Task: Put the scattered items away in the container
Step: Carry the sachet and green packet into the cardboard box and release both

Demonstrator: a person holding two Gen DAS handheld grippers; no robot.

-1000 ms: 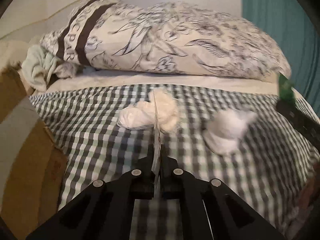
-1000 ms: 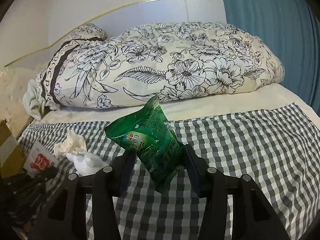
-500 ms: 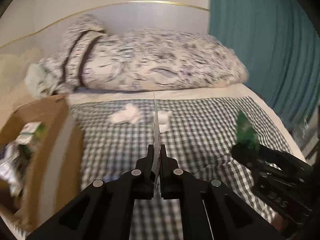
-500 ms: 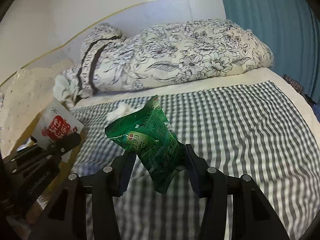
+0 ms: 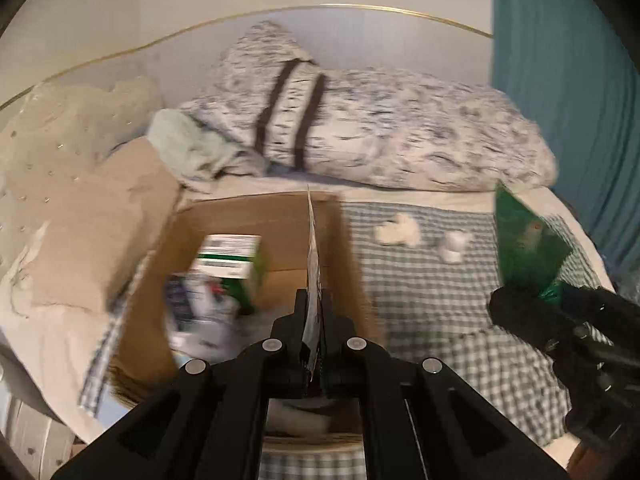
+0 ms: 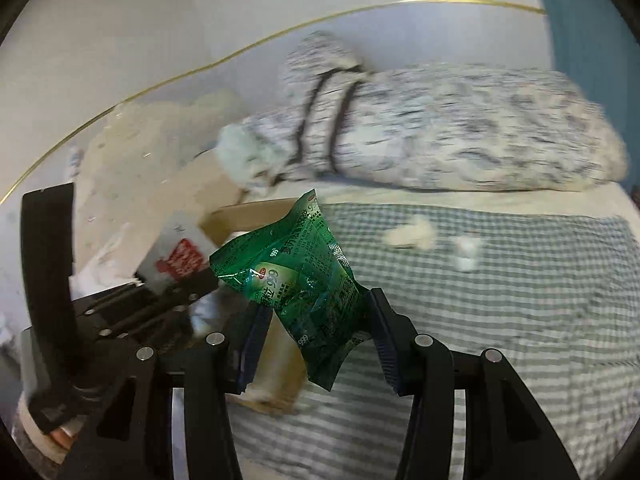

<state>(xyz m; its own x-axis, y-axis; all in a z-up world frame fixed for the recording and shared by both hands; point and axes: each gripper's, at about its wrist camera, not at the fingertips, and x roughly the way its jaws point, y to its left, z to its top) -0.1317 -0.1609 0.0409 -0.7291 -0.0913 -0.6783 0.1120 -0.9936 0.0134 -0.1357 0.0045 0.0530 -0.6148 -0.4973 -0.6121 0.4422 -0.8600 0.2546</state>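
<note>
Left tongs [image 5: 314, 308] clamp flat sachet [image 5: 313, 264] over cardboard box [image 5: 280, 216] holding carton [image 5: 230, 258]; right tongs [image 6: 316, 316] clamp green packet [image 6: 296, 280].

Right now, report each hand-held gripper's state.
Left hand-held gripper: shut on a flat white sachet.
Right hand-held gripper: shut on a green packet.

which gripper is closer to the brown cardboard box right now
Left. The left gripper hangs directly over the open brown cardboard box, holding a thin white sachet. The right gripper, holding a green foil packet, is beside it over the checked sheet.
</note>
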